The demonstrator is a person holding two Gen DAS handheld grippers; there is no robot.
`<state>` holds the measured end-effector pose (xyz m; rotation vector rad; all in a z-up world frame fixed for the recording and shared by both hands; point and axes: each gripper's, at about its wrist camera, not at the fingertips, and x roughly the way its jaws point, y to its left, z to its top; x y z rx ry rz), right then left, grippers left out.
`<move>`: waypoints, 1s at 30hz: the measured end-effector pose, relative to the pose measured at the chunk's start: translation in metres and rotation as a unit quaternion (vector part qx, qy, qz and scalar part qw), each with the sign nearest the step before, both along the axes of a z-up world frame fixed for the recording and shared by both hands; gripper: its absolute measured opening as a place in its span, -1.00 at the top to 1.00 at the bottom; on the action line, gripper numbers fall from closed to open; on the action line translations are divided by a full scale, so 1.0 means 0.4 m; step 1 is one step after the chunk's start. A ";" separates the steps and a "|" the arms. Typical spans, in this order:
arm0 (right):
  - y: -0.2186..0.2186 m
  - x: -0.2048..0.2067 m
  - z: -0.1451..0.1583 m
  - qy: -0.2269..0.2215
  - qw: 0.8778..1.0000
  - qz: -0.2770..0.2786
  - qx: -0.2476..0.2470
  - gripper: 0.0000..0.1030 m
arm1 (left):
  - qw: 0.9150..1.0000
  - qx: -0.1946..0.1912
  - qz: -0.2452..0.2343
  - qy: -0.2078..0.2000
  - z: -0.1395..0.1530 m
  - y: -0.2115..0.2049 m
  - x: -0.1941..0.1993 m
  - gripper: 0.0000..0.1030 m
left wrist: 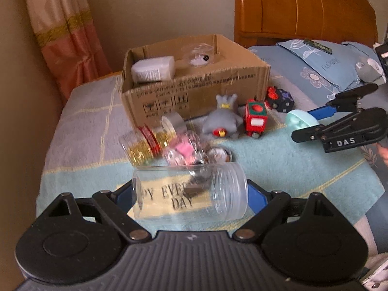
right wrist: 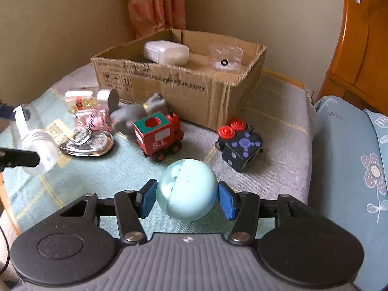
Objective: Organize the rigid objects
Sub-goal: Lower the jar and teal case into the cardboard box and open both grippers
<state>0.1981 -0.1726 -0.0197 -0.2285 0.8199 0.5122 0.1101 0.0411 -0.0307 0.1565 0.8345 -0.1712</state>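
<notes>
My left gripper (left wrist: 191, 191) is shut on a clear plastic jar (left wrist: 191, 194) held sideways above the bed; the jar also shows in the right wrist view (right wrist: 36, 145). My right gripper (right wrist: 186, 194) is shut on a pale blue ball (right wrist: 186, 189), also visible in the left wrist view (left wrist: 302, 121). A cardboard box (right wrist: 169, 84) at the back holds a white bottle (right wrist: 167, 52) and a clear container (right wrist: 225, 58). In front of it lie a red toy train (right wrist: 160, 138), a black toy block (right wrist: 240, 145), a grey plush (right wrist: 140, 114), and a gold-filled jar (left wrist: 145, 145).
A pink trinket (left wrist: 181, 150) and a shiny heart-shaped tin (right wrist: 89, 143) lie on the blanket (right wrist: 266, 121). Blue floral pillows (right wrist: 351, 160) lie to the right. A wooden headboard (left wrist: 303, 7) and a curtain (left wrist: 65, 31) stand behind.
</notes>
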 end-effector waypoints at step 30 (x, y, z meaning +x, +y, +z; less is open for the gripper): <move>0.153 0.278 0.171 -0.062 0.998 0.028 0.015 -0.16 | 0.997 0.029 0.006 -0.064 0.192 0.005 0.452 -0.74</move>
